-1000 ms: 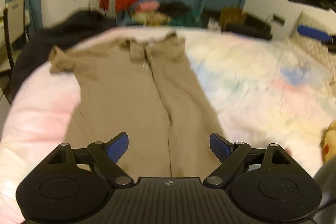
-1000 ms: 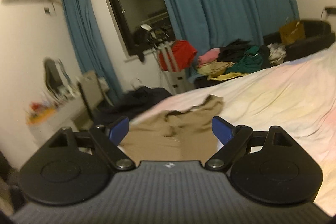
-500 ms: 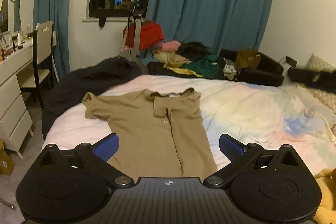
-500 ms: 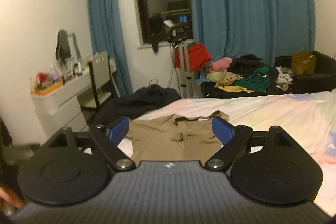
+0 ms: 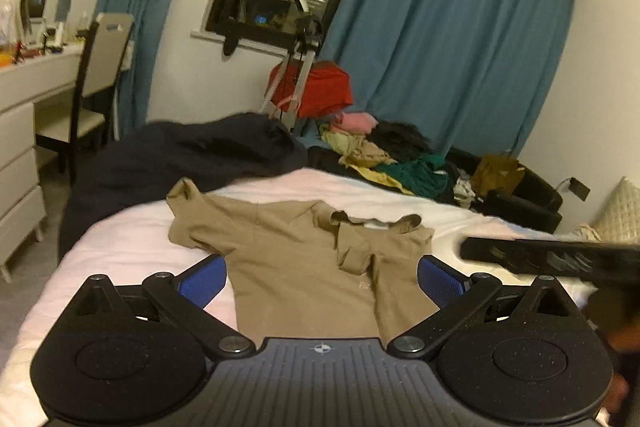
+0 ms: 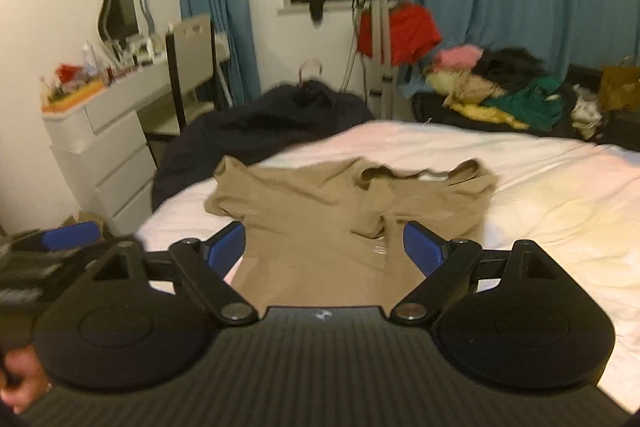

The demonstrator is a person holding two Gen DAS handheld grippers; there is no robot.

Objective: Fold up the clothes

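Observation:
A tan short-sleeved shirt (image 5: 296, 267) lies flat on the pale bed (image 5: 132, 247), collar toward the window, its right side folded over the middle and its left sleeve spread out. The shirt (image 6: 320, 223) shows the same way in the right wrist view. My left gripper (image 5: 322, 279) is open above the shirt's lower part, nothing between its blue pads. My right gripper (image 6: 324, 249) is open too, held above the same shirt, and holds nothing. The right gripper's black body crosses the right edge of the left wrist view.
A dark garment (image 5: 192, 155) is heaped on the bed's far left corner. A pile of clothes (image 5: 384, 155) lies on a black sofa beyond the bed. A white dresser (image 6: 100, 155) and chair (image 5: 100, 67) stand at the left. A tripod (image 6: 376, 27) stands by the window.
Both grippers have pulled back and tilted up from the shirt, so more of the room shows. The shirt has kept its place. Both stay open.

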